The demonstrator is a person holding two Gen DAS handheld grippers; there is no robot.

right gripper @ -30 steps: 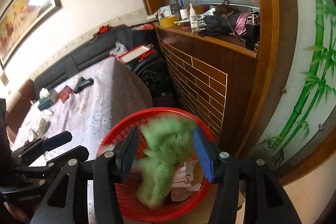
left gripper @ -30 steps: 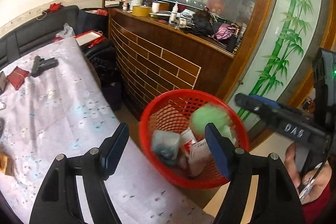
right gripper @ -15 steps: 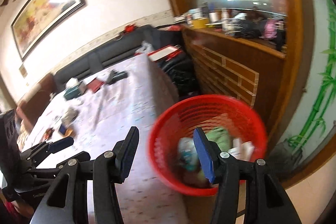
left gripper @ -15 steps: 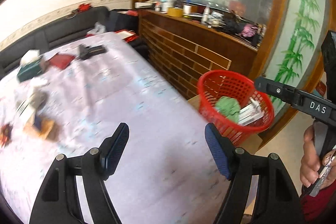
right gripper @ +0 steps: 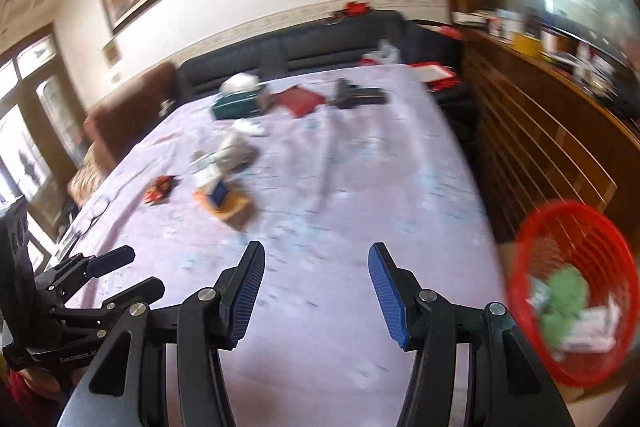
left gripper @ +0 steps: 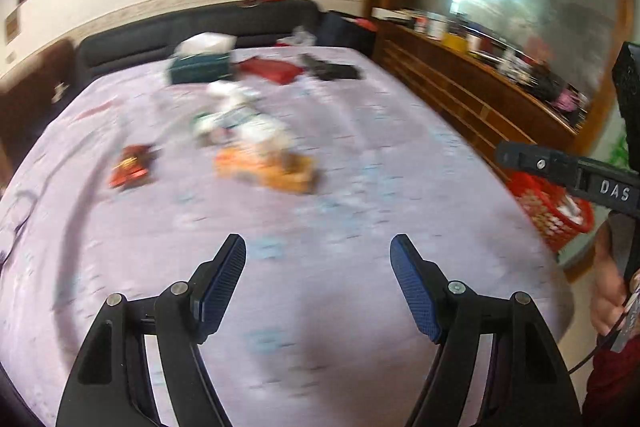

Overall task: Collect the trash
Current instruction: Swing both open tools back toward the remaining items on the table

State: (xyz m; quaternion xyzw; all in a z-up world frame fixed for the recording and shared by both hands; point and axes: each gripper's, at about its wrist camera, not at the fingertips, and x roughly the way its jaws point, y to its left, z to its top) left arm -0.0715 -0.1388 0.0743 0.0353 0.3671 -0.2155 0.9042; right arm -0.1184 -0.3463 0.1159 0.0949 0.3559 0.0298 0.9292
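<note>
A: Which step are we on?

B: We judge we're between pickups. Our left gripper (left gripper: 318, 281) is spread wide with nothing between its blue pads, and our right gripper (right gripper: 316, 293) is just as open and empty. Both hang over the near part of the table (left gripper: 360, 163) with its lilac cloth.

A: And the trash?

B: A loose cluster sits mid-table, left of centre: an orange packet (right gripper: 224, 203), a small red wrapper (right gripper: 160, 187) left of it, and white crumpled paper (right gripper: 236, 151) just beyond. The red basket (right gripper: 576, 291) stands off the table's right edge, low down, with green and white scraps already in it.

A: So the next move?

B: Reach forward and left to the cluster, lower one gripper around a piece, close on it, then carry it right to the basket. The orange packet looks nearest.

A: What can't we make out?

B: Both views are smeared, so we can't tell which pieces touch or what the packet is. At the far end, a green tissue box (left gripper: 200, 67), a red flat case (left gripper: 272, 71) and a black object (left gripper: 332, 69) may not be trash. In the left view the right gripper's body hides most of the basket.
</note>
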